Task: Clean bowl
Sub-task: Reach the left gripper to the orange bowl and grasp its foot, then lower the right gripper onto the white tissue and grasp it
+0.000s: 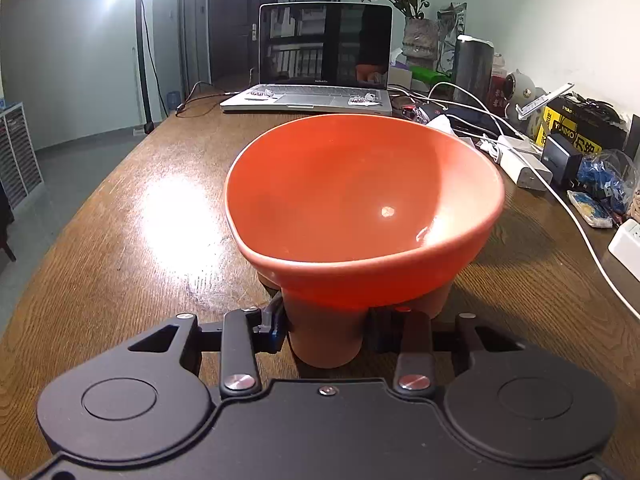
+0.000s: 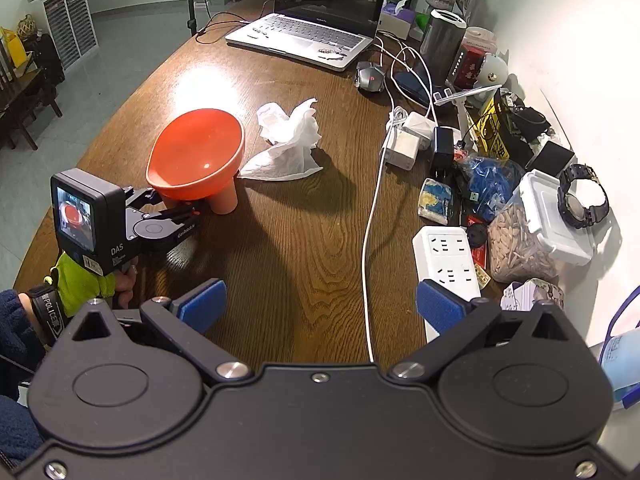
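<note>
- The table point(image 2: 304, 240) is a long wooden top. Its far end holds a laptop point(image 2: 316, 28), and its right edge is crowded with chargers, a power strip point(image 2: 448, 256), cables and boxes. The middle and near part is mostly bare.
- The bowl point(image 2: 200, 152) is orange and stands on stubby legs, upright on the table's left half. Its inside looks empty and glossy; no dirt can be made out from here.
- The tissue point(image 2: 288, 140), white and crumpled, lies on the table just right of the bowl, close to its rim but seemingly not touching it.
- The left gripper point(image 1: 326, 328) is clamped on one of the bowl's legs, the leg nearest its camera, with a pad visible against one side. Seen from the right wrist, it reaches in low from the near side, held by a hand in a yellow-green glove.
- The right gripper point(image 2: 320, 308) has its blue pads spread wide and holds nothing. It hangs over bare table, well apart from both bowl and tissue.
- Step in hand, as I judge it: steadying the bowl. The wiping itself has not begun, since the tissue is untouched.
- The next move probably calls for the right gripper to travel forward and left to the tissue, pinch a thick fold, then bring it into the bowl while the left grip keeps the bowl from sliding or tipping.
</note>
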`<act>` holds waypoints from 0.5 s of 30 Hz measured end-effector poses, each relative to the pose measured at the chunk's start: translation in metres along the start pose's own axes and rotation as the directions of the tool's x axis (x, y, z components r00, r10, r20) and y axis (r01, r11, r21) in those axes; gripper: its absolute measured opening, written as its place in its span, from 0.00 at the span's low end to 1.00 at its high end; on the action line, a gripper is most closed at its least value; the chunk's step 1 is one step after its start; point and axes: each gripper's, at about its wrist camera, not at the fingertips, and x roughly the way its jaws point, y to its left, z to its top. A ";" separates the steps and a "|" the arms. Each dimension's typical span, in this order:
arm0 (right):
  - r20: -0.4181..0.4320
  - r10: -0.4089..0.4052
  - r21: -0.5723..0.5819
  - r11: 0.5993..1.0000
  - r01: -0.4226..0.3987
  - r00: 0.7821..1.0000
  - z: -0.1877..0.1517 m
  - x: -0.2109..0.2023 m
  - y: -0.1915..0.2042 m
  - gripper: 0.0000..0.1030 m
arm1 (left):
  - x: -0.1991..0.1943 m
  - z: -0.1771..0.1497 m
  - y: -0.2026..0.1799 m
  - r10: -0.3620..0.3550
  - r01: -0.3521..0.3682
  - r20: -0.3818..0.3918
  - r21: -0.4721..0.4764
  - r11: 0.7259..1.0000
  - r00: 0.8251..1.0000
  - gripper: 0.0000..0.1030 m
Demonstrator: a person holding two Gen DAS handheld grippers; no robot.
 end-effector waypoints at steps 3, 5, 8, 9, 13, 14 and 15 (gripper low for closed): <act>0.008 0.007 0.000 1.000 -0.007 1.000 0.000 0.000 0.000 0.99 | -0.002 0.000 0.001 -0.009 0.009 -0.010 0.007 1.000 1.000 0.36; 0.049 0.005 0.003 1.000 -0.005 0.999 0.000 -0.003 0.000 0.99 | -0.002 0.002 0.002 -0.017 0.017 -0.021 0.007 1.000 1.000 0.36; 0.183 0.007 0.046 0.999 -0.016 0.983 0.002 -0.018 -0.007 0.99 | -0.002 0.004 0.001 -0.020 0.022 -0.053 0.032 0.999 0.998 0.36; 0.226 0.015 0.064 0.997 -0.031 0.974 0.003 -0.022 -0.010 0.99 | -0.002 0.004 0.001 -0.019 0.021 -0.055 0.036 0.999 0.998 0.36; 0.303 0.074 0.032 0.996 -0.088 0.950 0.005 -0.028 -0.013 0.99 | -0.003 0.005 0.001 -0.022 0.024 -0.066 0.023 0.999 0.998 0.36; 0.312 0.089 0.015 0.995 -0.099 0.946 0.005 -0.028 -0.013 0.99 | -0.003 0.004 0.000 -0.019 0.020 -0.067 0.025 0.999 0.998 0.36; 0.308 0.100 -0.009 0.995 -0.103 0.946 0.006 -0.027 -0.010 0.99 | -0.003 0.004 0.000 -0.019 0.021 -0.067 0.026 0.999 0.998 0.36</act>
